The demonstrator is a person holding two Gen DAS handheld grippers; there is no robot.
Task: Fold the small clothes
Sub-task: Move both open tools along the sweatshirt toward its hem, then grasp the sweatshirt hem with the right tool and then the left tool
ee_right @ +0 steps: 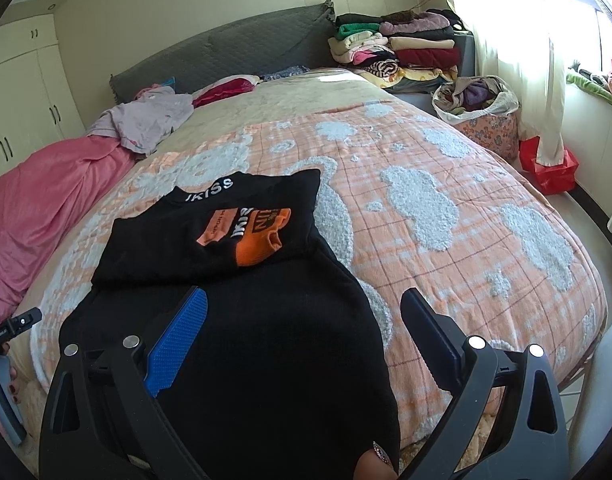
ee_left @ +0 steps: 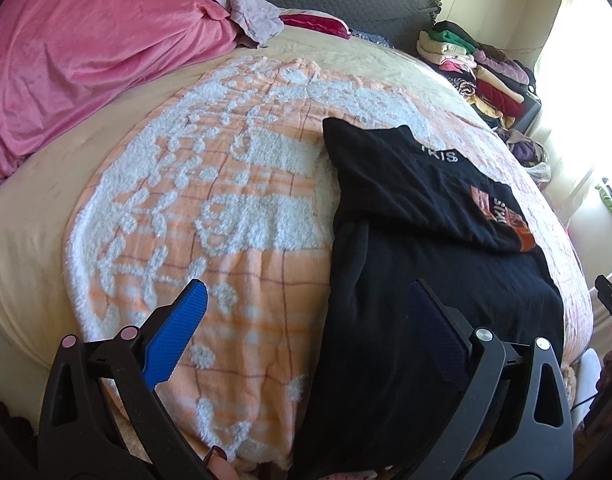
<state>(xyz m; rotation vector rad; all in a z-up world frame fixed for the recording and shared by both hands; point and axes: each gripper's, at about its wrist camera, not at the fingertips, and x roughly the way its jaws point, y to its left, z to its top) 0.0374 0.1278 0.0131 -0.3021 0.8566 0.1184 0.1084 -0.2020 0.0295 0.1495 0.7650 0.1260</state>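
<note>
Both tongs hang released above the near end of the bed, fingers spread and grasping nothing: the left tongs (ee_left: pixel 306 312) straddle the left edge of the black garment (ee_left: pixel 418 240), and the right tongs (ee_right: pixel 306 312) hover over its near half. Largest in view is the bed (ee_right: pixel 297 96), covered by a cream sheet and an orange-and-white checked blanket (ee_right: pixel 446 216) with fluffy white patches. A pink duvet (ee_left: pixel 85 60) is bunched along the far left side, with a pale lilac garment (ee_left: pixel 253 12) crumpled on top of it near the grey padded headboard (ee_right: pixel 233 52). The black garment lies flat on the blanket, its upper part folded back so an orange printed panel and white lettering show. Beyond the far right corner of the bed, a stack of folded clothes (ee_right: pixel 402 48) in green, cream, red and purple stands piled high. Beside that stack sits a floral fabric bag (ee_right: pixel 482 120), open at the top and stuffed with loose purple and pale clothes. A small red box (ee_right: pixel 550 168) sits on the floor by the curtain.
</note>
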